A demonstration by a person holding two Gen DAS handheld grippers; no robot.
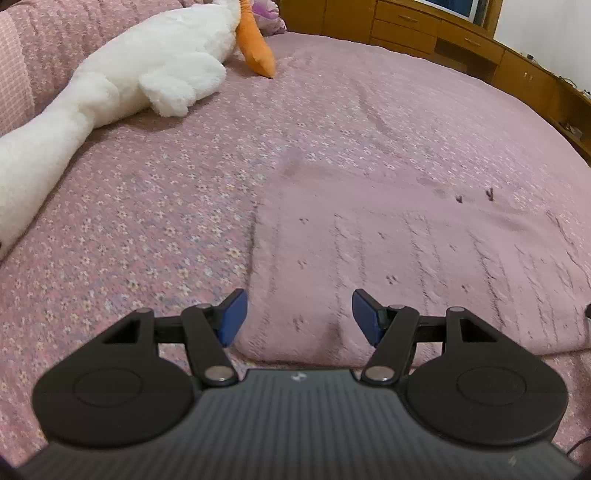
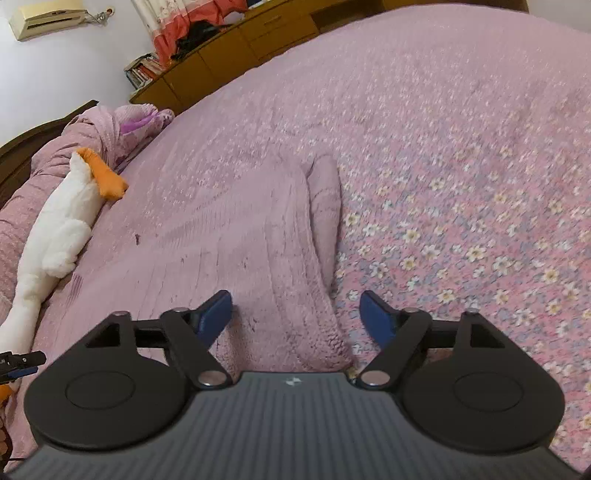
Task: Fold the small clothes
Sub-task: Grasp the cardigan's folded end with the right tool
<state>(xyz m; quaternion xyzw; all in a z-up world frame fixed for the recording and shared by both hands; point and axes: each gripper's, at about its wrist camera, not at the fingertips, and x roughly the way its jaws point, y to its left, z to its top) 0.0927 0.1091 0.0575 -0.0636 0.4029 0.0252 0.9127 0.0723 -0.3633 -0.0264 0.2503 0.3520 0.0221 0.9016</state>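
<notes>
In the left wrist view, a bed (image 1: 369, 122) fills the scene, covered with a pink quilt printed in small flowers. Wooden drawers and cabinets (image 1: 443, 33) run along the far side of the room. A white plush goose (image 1: 147, 70) with an orange beak lies far ahead and to the left of the left claw (image 1: 298, 314). The pink fleece garment (image 1: 406, 266) lies flat on the quilt just ahead of the claw and spreads off to its right; its straight left edge runs away from the left pad. The claw's blue pads stand spread, with nothing pinched between them.

In the right wrist view, the same flowered quilt stretches ahead and to the right of the right claw (image 2: 296, 314). A wall air conditioner (image 2: 48, 16), a curtain and low wooden cabinets (image 2: 221, 48) line the far side. The garment (image 2: 240, 240) lies ahead and to the left, its long axis running away from the claw, with a narrow sleeve-like part pointing away along its right edge. Its near hem sits between the spread pads, which press on nothing. The goose (image 2: 62, 229) lies far to the left.
</notes>
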